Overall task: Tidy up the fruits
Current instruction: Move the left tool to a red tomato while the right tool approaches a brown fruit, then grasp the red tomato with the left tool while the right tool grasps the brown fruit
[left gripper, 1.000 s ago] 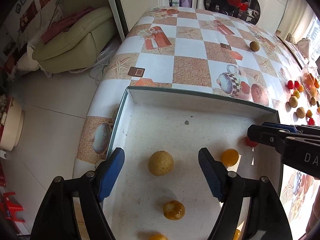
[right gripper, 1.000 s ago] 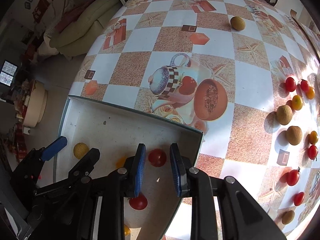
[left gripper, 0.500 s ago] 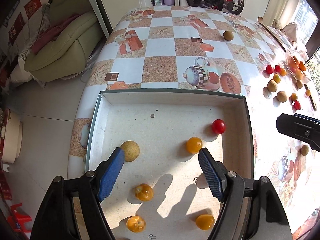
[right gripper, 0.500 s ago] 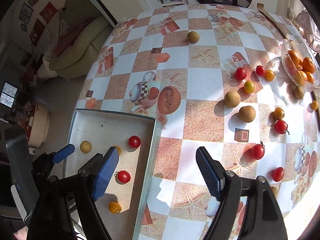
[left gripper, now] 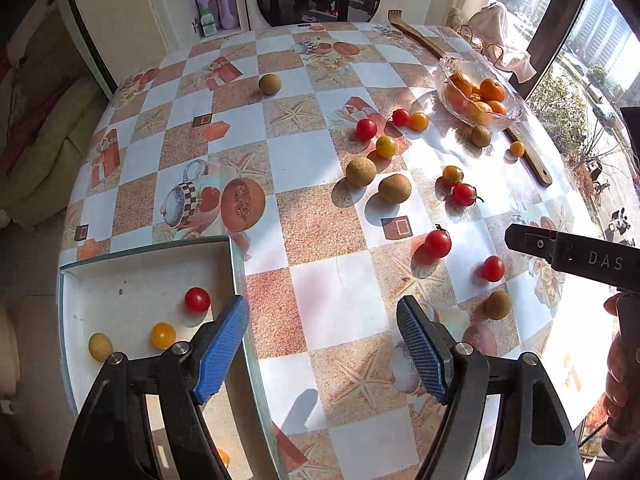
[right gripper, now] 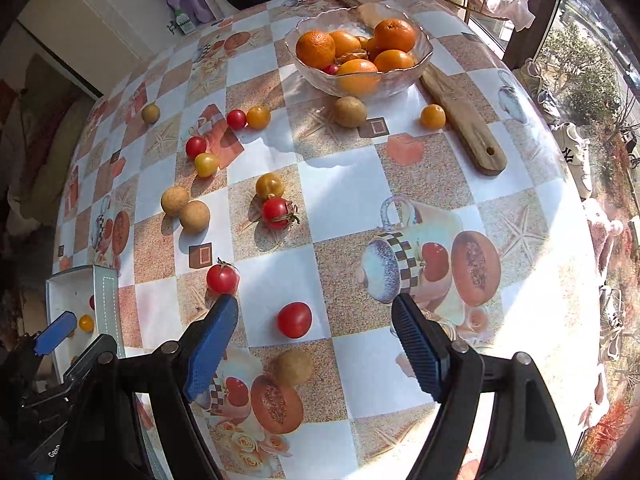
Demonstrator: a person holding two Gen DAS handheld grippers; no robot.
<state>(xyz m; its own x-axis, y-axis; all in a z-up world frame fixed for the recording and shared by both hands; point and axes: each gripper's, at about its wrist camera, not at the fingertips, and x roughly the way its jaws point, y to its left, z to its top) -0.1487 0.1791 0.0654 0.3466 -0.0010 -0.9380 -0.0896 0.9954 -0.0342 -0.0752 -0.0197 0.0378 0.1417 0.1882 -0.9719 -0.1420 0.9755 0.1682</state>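
While both grippers hang above it, the table (left gripper: pixel 344 300) with its checkered cloth carries most of the fruit. A white tray (left gripper: pixel 132 268) stands at the table's near left corner, and inside it lie a red tomato (left gripper: pixel 197 299), a yellow tomato (left gripper: pixel 163 335) and a small tan fruit (left gripper: pixel 100 346), each apart from the others. A glass bowl (right gripper: pixel 420 62) full of oranges (right gripper: pixel 316 48) stands at the far side, and a long wooden paddle (right gripper: pixel 460 116) runs beside it. Many small fruits are scattered on the cloth between tray and bowl: red tomatoes, yellow ones and round tan ones. The left gripper (left gripper: pixel 323 346) has its jaws spread with nothing between them; its left blue pad is over the tray's right wall. The right gripper (right gripper: pixel 314 344) also has its jaws wide apart and pinches nothing. Below it, on the cloth, one red tomato (right gripper: pixel 294 319) lies between the two pads, and a tan fruit (right gripper: pixel 293 367) lies just nearer. Another red tomato (right gripper: pixel 221 278) with a green stem lies close to the tip of the left pad.
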